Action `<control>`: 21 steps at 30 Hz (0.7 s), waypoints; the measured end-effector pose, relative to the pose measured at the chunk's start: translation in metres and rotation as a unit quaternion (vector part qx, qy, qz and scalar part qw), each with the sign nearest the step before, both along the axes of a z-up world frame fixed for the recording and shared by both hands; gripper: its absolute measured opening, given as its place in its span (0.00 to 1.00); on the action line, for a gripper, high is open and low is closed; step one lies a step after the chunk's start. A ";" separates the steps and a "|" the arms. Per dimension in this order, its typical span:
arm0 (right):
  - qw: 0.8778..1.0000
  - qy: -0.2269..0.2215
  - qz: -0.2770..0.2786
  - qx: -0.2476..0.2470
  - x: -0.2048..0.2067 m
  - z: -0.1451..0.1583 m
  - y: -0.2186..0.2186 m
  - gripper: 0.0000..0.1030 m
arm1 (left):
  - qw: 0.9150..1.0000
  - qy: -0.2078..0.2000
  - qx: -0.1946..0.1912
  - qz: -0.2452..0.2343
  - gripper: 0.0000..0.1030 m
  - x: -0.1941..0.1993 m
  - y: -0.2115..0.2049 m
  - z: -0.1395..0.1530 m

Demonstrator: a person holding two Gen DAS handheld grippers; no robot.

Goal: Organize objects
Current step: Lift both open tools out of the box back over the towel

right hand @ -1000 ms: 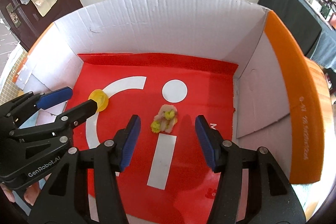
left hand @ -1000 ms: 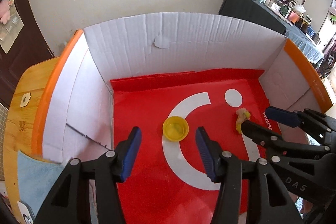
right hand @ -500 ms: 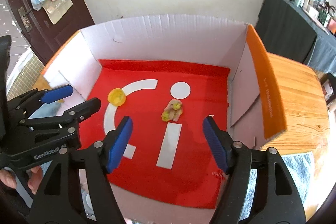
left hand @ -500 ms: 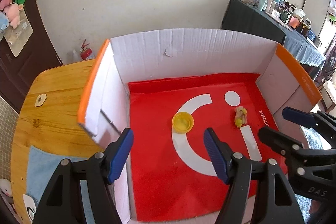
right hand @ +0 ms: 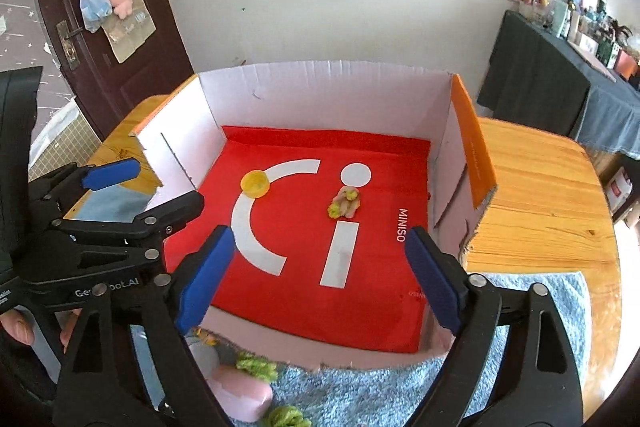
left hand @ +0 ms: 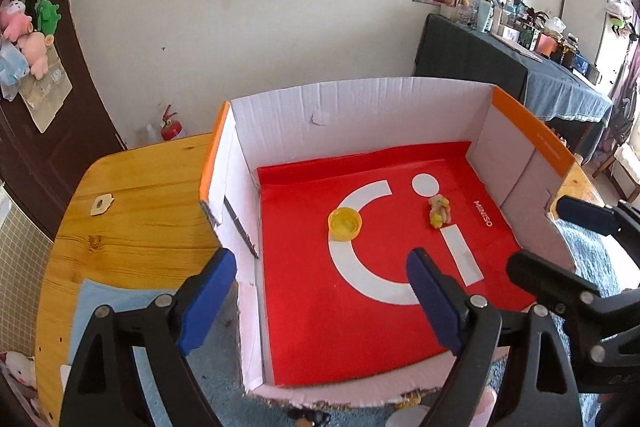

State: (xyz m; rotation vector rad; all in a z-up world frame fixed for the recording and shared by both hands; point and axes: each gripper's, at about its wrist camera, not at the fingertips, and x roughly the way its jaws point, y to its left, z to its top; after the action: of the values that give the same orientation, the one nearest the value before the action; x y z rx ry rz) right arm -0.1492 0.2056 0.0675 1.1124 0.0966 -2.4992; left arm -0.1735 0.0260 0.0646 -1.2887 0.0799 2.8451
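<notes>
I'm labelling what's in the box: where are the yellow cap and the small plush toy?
yellow cap (left hand: pixel 345 224), left wrist view, its hollow centre.
small plush toy (right hand: pixel 345 202), right wrist view, its body.

Wooden table (right hand: pixel 532 187): cardboard box (right hand: pixel 320 91), blue towel (right hand: pixel 360 395).

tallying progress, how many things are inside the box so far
2. A yellow cap lies on the white curve of the red box floor, and a small pink and green toy lies just below the white dot. Both are apart, and no corner looks hidden.
</notes>
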 end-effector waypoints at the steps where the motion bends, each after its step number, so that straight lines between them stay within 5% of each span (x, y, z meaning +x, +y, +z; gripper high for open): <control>1: 1.000 0.004 -0.001 -0.001 0.003 0.001 0.000 0.89 | 1.000 0.000 0.000 0.000 0.87 0.002 0.000 0.000; 21: 0.999 0.037 -0.001 -0.034 0.051 0.007 0.001 0.99 | 0.999 0.014 0.036 -0.004 0.99 0.052 -0.007 -0.002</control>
State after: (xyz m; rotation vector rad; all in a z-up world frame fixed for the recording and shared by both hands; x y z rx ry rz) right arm -0.0981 0.2071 0.0745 0.9924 0.0312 -2.5258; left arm -0.1220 0.0191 0.0627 -1.2324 -0.0158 2.8319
